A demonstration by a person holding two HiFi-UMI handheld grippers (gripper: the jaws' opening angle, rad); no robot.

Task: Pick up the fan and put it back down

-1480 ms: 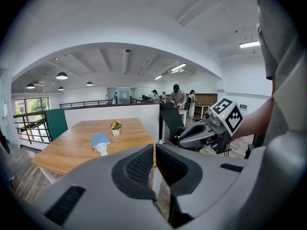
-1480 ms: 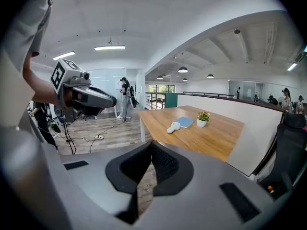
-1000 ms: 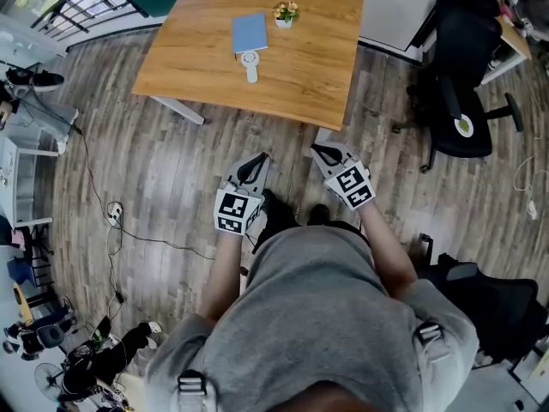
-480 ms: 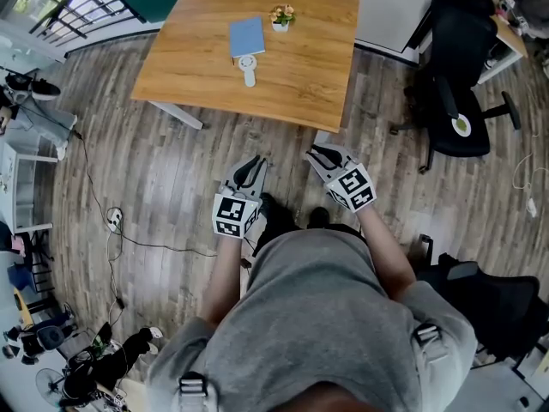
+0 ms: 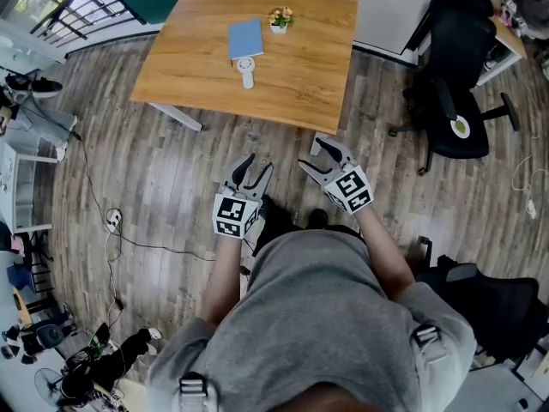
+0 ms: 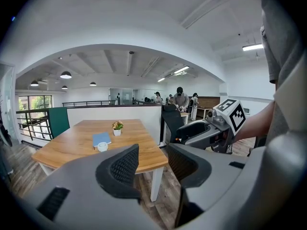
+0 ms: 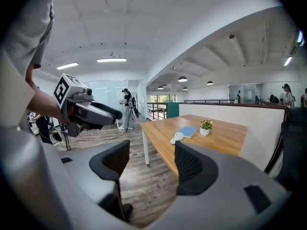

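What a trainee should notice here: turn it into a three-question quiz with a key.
1. True or false: the right gripper holds the fan.
2. Which stands on the table beside the blue notebook? A) a flower pot B) a mug C) a laptop
3. What is between the left gripper's jaws?
Key: 1 false, the fan lies on the table, untouched. 2 A. 3 nothing: the jaws of the left gripper and the right gripper have just been opening and stand apart, empty.
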